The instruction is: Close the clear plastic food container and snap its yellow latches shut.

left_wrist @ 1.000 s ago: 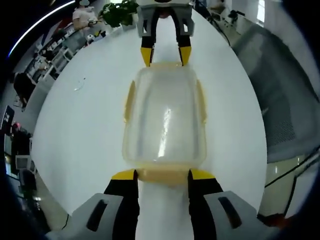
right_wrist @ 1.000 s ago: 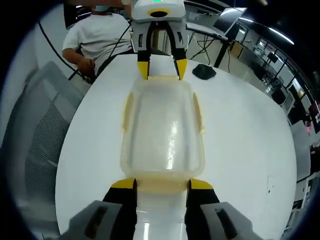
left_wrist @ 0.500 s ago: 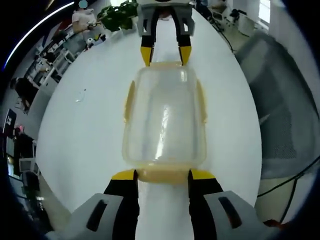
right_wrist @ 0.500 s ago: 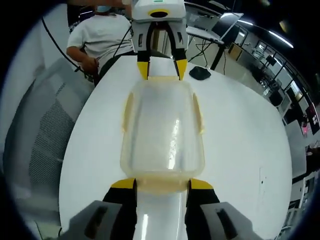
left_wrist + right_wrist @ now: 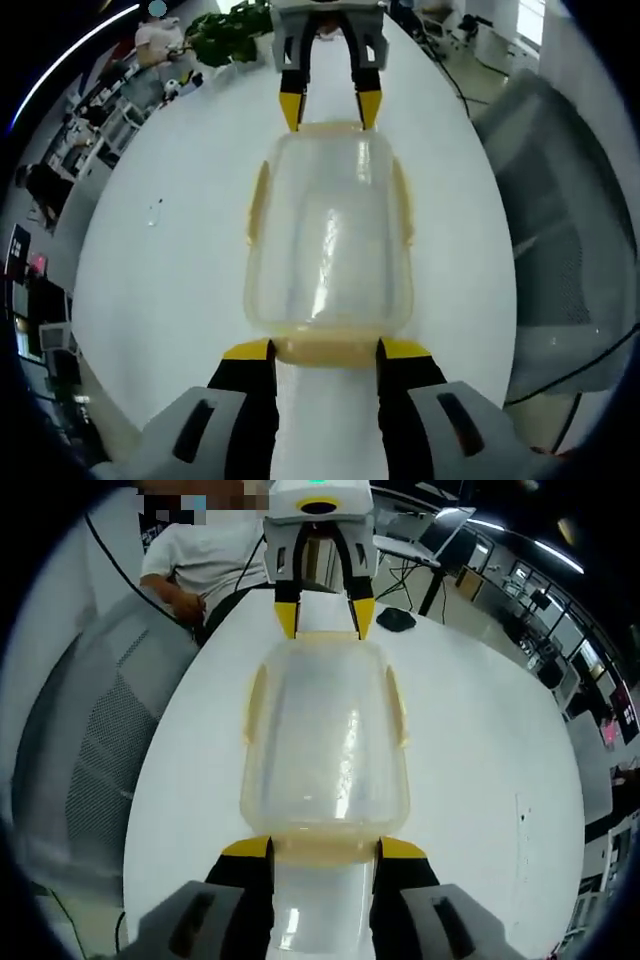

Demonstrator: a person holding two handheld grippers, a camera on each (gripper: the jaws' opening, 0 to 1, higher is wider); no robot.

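- The clear container point(image 5: 328, 240) lay on the white table point(image 5: 170, 260), lid on, between the left gripper point(image 5: 325, 349) and right gripper point(image 5: 324, 848).
- Both jaws stood open, straddling yellow end latches point(image 5: 325, 350).
- A seated person point(image 5: 215, 555) showed in the right gripper view; a plant point(image 5: 225, 25) in the left.
- Whether the side latches point(image 5: 396, 705) were snapped was unclear, possibly loose.

Left claw point(image 5: 325, 350) and right claw point(image 5: 325, 848) face each other, jaws spread wide
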